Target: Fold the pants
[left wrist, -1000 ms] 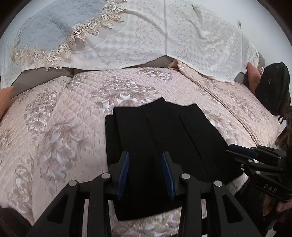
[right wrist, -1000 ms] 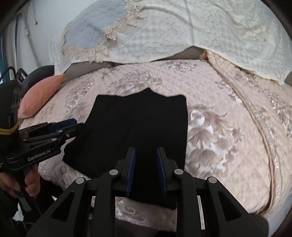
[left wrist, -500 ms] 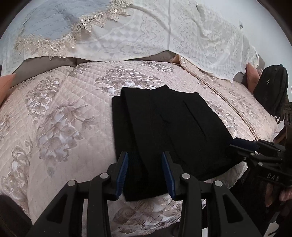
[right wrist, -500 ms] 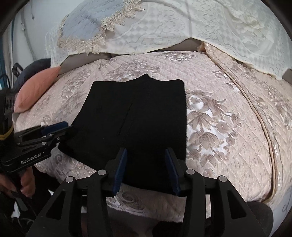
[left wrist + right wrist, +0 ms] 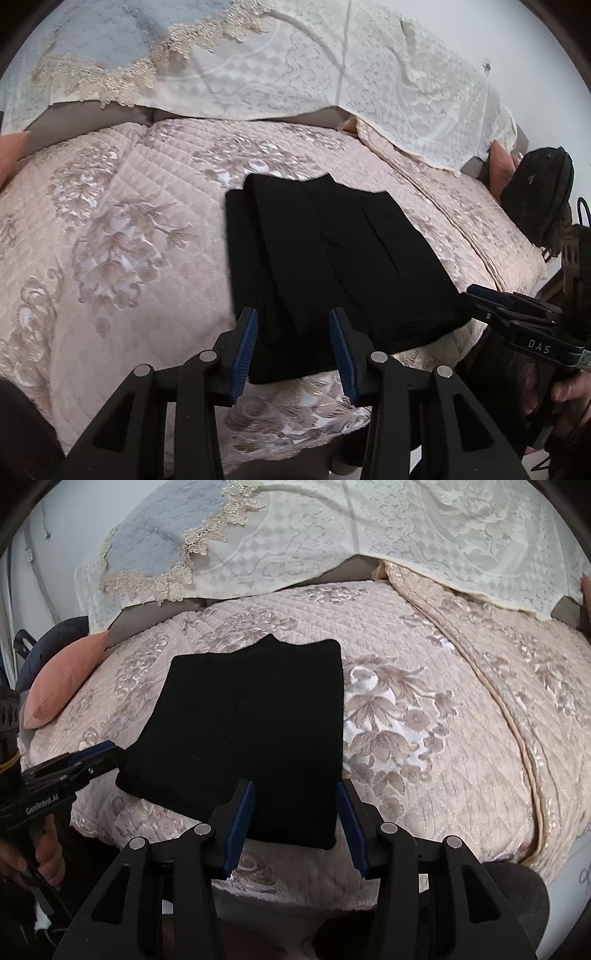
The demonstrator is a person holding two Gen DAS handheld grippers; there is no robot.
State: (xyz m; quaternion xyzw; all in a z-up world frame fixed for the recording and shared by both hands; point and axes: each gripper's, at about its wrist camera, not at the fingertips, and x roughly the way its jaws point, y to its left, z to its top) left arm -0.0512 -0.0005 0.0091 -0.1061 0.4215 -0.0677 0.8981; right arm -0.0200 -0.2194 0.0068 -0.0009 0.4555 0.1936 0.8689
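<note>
The black pants (image 5: 332, 258) lie folded in a flat rectangle on the pink quilted bed (image 5: 110, 240); they also show in the right wrist view (image 5: 251, 723). My left gripper (image 5: 293, 350) is open and empty, held above the pants' near edge. My right gripper (image 5: 295, 823) is open and empty, above the near right corner of the pants. The right gripper shows at the right edge of the left wrist view (image 5: 491, 299), and the left gripper shows at the left edge of the right wrist view (image 5: 88, 760). Neither touches the cloth.
A cream lace cover (image 5: 332, 74) drapes the pillows at the head of the bed. A pink cushion (image 5: 62, 679) lies at the bed's left side. A black backpack (image 5: 535, 199) stands at the far right corner. The bed's near edge (image 5: 295, 886) is just below my grippers.
Both grippers have pulled back toward the near edge of the bed and risen off the pants. My right gripper's jaws have opened wider. The pants lie still.
</note>
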